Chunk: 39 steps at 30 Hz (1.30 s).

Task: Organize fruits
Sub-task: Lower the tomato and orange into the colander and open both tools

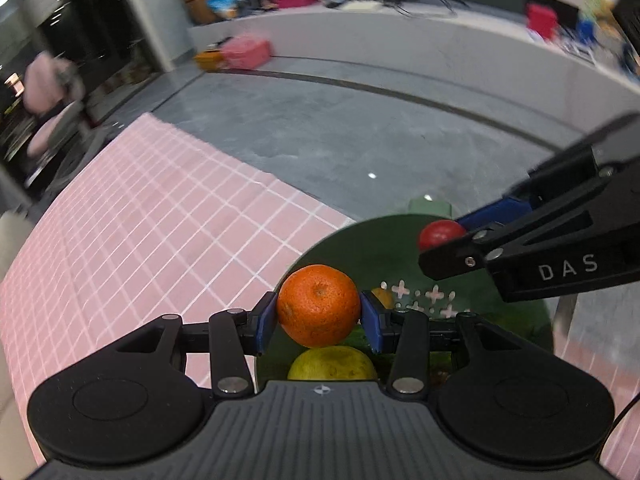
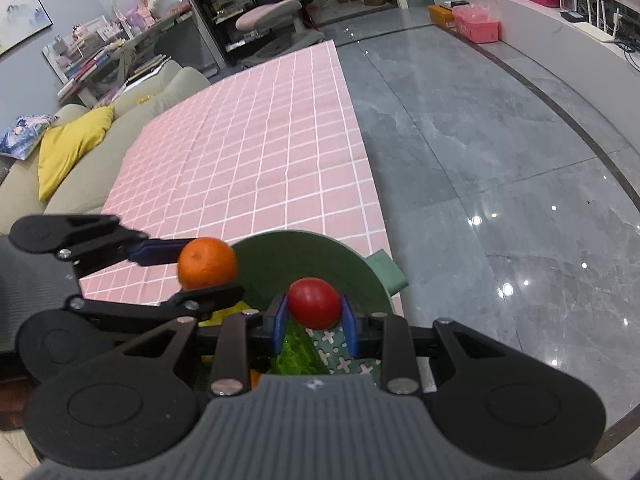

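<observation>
My left gripper (image 1: 319, 318) is shut on an orange tangerine (image 1: 319, 305), held over the left rim of a dark green colander bowl (image 1: 360, 248). Under it in the bowl lie a yellow-green citrus fruit (image 1: 332, 364) and a small orange fruit (image 1: 383, 297). My right gripper (image 2: 314, 322) is shut on a small red tomato (image 2: 315, 303) above the same bowl (image 2: 304, 256). In the left wrist view the right gripper (image 1: 448, 240) comes in from the right with the tomato (image 1: 440, 233). In the right wrist view the left gripper (image 2: 200, 268) carries the tangerine (image 2: 207, 263) at the left.
The bowl stands at the near right corner of a table under a pink checked cloth (image 2: 256, 168), with grey floor (image 2: 480, 140) beyond its right edge. A sofa with a yellow cushion (image 2: 68, 144) runs along the left. Something leafy green (image 2: 296, 352) lies in the bowl.
</observation>
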Each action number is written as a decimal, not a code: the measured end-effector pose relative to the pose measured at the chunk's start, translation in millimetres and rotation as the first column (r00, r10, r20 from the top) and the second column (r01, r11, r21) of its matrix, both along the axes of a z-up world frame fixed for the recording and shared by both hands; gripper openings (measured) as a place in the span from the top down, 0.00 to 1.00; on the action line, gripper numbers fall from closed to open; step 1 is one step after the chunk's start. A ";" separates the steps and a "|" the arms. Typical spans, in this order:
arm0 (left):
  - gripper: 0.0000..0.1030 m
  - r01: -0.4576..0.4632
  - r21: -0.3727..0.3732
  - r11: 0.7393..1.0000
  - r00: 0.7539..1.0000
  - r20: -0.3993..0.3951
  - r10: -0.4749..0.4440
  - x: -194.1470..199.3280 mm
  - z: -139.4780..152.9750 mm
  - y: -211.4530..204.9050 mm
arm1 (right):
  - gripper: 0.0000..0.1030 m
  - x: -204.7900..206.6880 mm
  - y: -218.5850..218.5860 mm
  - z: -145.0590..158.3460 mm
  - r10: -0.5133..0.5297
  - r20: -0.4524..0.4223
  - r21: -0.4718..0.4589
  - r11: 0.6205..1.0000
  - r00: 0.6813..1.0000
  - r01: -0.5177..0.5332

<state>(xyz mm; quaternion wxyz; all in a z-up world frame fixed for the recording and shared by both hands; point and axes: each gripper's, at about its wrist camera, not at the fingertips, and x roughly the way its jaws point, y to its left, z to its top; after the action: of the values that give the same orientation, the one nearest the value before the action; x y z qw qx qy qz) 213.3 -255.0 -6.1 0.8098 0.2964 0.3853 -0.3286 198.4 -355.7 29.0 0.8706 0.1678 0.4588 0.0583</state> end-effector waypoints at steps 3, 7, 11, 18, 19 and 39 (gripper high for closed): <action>0.51 0.057 0.031 0.998 0.998 -0.017 -0.057 6.8 -8.1 -6.7 | 0.76 5.6 1.9 -7.6 0.000 -0.019 -0.007 1.000 1.000 0.000; 0.51 0.126 0.067 0.990 0.991 -0.042 -0.124 12.7 -19.5 -11.4 | 0.76 12.4 4.2 -17.4 0.009 -0.040 -0.007 1.000 0.999 -0.009; 0.51 0.210 0.118 0.971 0.977 -0.069 -0.203 18.1 -31.8 -15.6 | 0.76 19.9 8.2 -28.5 0.024 -0.065 -0.019 0.999 0.998 -0.025; 0.51 0.379 0.238 0.894 0.925 -0.124 -0.359 25.9 -50.9 -26.4 | 0.76 30.5 20.4 -43.0 0.078 -0.087 -0.086 0.993 0.993 -0.085; 0.51 0.400 0.248 0.882 0.916 -0.135 -0.378 26.4 -52.7 -28.2 | 0.76 31.4 21.8 -44.0 0.085 -0.087 -0.094 0.991 0.993 -0.093; 0.47 0.545 0.291 0.787 0.837 -0.240 -0.491 41.6 -65.3 -44.0 | 0.75 47.6 29.1 -47.4 0.222 -0.081 -0.153 0.961 0.972 -0.232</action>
<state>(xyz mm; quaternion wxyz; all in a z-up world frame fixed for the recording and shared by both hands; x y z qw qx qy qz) 255.0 -299.0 -71.4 0.5911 0.5030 0.4009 -0.4867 246.0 -326.6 -18.4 0.8538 0.0449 0.5057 0.1151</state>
